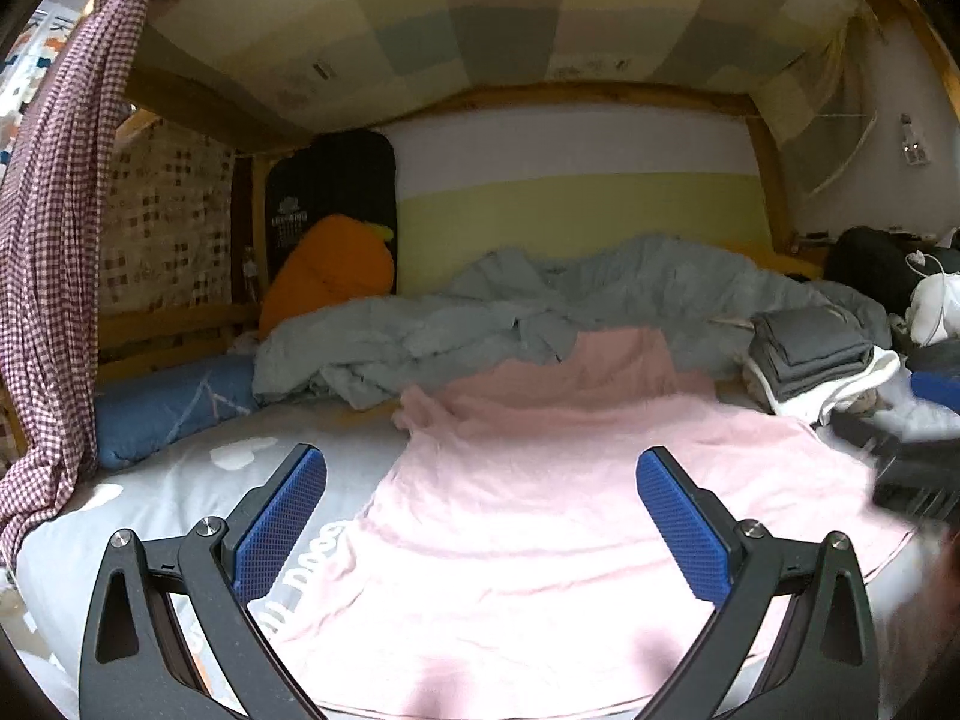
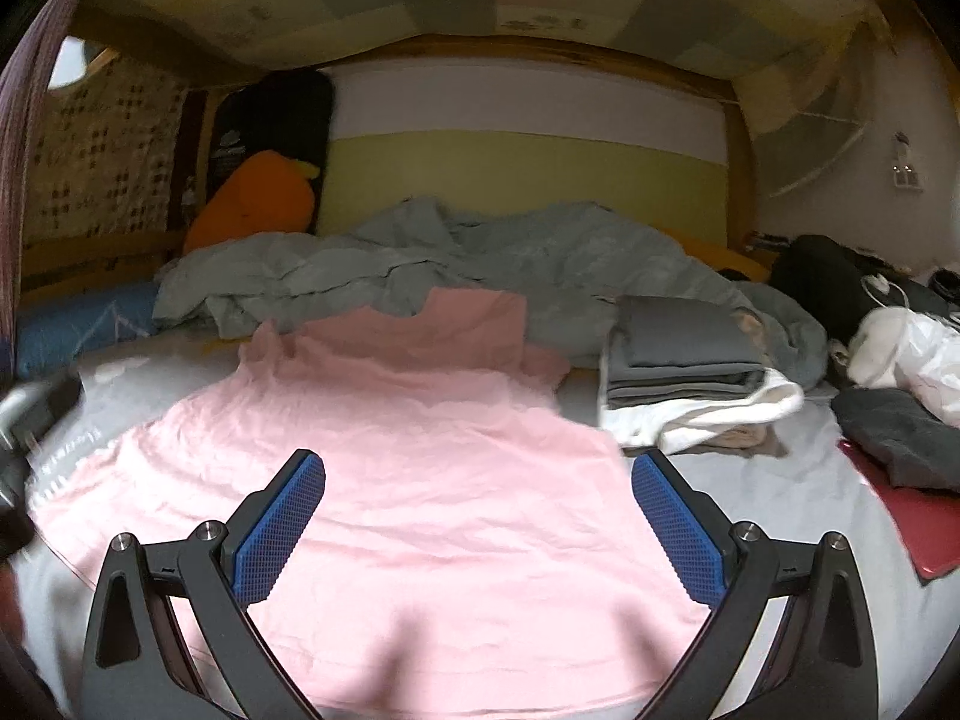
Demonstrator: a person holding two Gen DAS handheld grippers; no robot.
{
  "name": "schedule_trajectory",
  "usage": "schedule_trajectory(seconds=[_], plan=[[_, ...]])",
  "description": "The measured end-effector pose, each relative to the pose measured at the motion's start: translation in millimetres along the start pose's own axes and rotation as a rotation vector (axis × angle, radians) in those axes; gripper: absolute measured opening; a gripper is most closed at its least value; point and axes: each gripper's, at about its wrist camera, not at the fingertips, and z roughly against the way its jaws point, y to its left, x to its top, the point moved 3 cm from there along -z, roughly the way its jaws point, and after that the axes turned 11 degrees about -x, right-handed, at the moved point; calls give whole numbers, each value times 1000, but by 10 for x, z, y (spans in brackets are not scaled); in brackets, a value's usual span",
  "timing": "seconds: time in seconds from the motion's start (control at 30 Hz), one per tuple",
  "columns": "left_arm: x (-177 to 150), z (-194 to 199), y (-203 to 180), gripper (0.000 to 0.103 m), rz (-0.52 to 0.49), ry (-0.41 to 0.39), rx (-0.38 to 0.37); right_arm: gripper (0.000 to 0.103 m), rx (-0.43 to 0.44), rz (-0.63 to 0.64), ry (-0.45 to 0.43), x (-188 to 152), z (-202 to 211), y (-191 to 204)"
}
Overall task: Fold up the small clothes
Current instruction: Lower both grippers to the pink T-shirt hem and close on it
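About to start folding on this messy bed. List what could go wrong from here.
1. The pink garment overlaps the rumpled grey duvet at its far end, so a fold may drag bedding along.
2. The folded grey stack sits close beside it; the right gripper, open, could topple it.

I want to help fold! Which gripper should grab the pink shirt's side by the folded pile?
Probably the right gripper. It is open over the pink shirt, whose edge nearest the folded pile lies beside its finger. The left gripper hangs over the opposite edge.
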Motion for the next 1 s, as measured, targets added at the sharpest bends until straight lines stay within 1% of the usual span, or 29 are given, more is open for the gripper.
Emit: schedule_trajectory(seconds=[0.07,0.1,0.13,0.17,0.23,0.3,0.33,0.37,0.4,0.47,0.5,0.57,0.6,0.7,0.73,0.77,0.83,0.87,0.9,0.93,1.0], plan=[[-12,-34,2,101,6,37,-5,102,-4,-36,33,49,30,-173],[-21,-42,2,95,8,50,-23,101,1,-56,60,58,28,-297],[-32,-49,-4,90,7,61,-26,92,12,-72,76,51,15,-393],[-42,-70,1,88,9,78,-24,78,9,-82,105,31,-15,-490],[-76,-111,21,81,28,111,-47,67,-26,-99,175,-36,-121,-656],[-124,-173,56,74,68,155,-72,59,-61,-153,254,-169,-227,-870],[-142,-200,74,71,83,171,-74,51,-70,-199,297,-247,-263,-976],[-165,-216,88,70,96,182,-72,46,-63,-244,330,-308,-287,-1065],[-185,-229,106,68,104,190,-58,46,-50,-289,358,-367,-292,-1151],[-217,-222,140,68,115,180,-24,45,-46,-330,385,-465,-301,-1253],[-226,-200,154,68,115,157,1,45,-75,-328,398,-501,-290,-1291],[-216,-143,162,68,111,107,29,45,-126,-338,381,-498,-228,-1352],[-196,-118,164,68,110,88,27,45,-130,-347,372,-481,-211,-1369],[-148,-85,154,78,106,71,-37,45,-101,-363,380,-485,-242,-1372],[-137,-63,161,79,115,54,-63,45,-95,-374,398,-528,-281,-1366],[-132,-54,159,79,116,58,-79,45,-97,-381,410,-563,-312,-1375],[-122,-72,152,80,109,87,-113,45,-116,-385,443,-651,-390,-1370],[-123,-66,171,82,118,94,-110,42,-125,-385,457,-692,-409,-1365],[-130,-60,221,92,142,103,-98,42,-127,-392,461,-712,-416,-1365],[-134,-57,283,97,174,107,-95,40,-122,-413,466,-731,-414,-1371],[-144,-54,410,97,239,121,-105,37,-100,-435,464,-751,-406,-1364]])
